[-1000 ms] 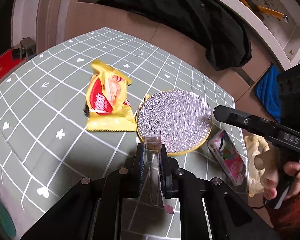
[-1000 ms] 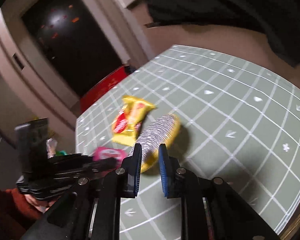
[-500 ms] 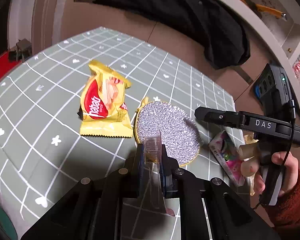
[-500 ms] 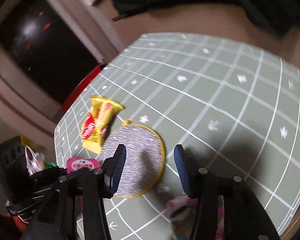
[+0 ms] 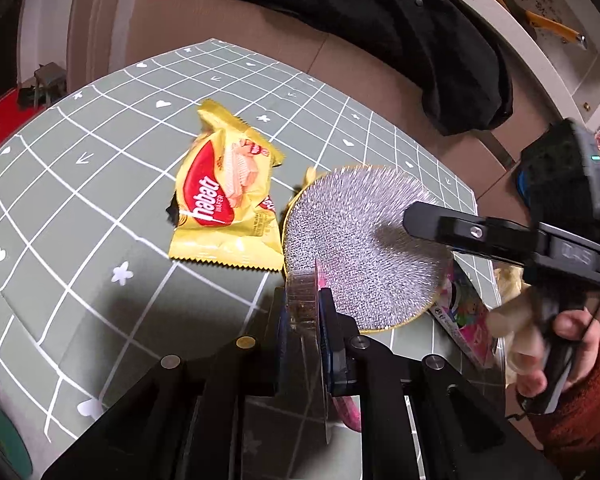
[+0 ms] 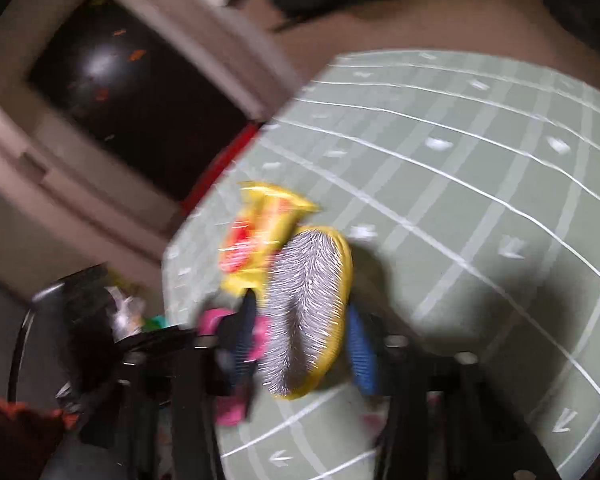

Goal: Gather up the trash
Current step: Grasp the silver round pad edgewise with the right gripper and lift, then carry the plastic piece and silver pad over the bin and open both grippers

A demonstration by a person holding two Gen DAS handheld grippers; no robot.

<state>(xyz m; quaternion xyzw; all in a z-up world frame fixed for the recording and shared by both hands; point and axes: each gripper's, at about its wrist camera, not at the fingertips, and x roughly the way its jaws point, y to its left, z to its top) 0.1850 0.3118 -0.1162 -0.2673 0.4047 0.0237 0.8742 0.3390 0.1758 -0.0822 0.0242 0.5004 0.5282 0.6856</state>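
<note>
- Left wrist view, far left: the table [image 5: 60,216] under a green gridded cloth; nothing lies on that side.
- Next, the yellow wafer wrapper [image 5: 228,200] lies flat beside the brush. It looks light, crinkly and slick, so I would pinch it at a sealed serrated edge.
- Centre: the left gripper [image 5: 306,308] is nearly closed on a clear plastic wrapper [image 5: 302,300], thin and floppy.
- The round wire-bristle brush [image 5: 360,240], yellow-rimmed, looks stiff and prickly; best taken across the rim.
- Right: the right gripper [image 6: 300,340] has just been narrowing, jaws straddling the brush; whether the pads press is too blurred to tell.
- Far right, a pink packet [image 5: 468,320] at the table's edge, partly under the brush.
</note>
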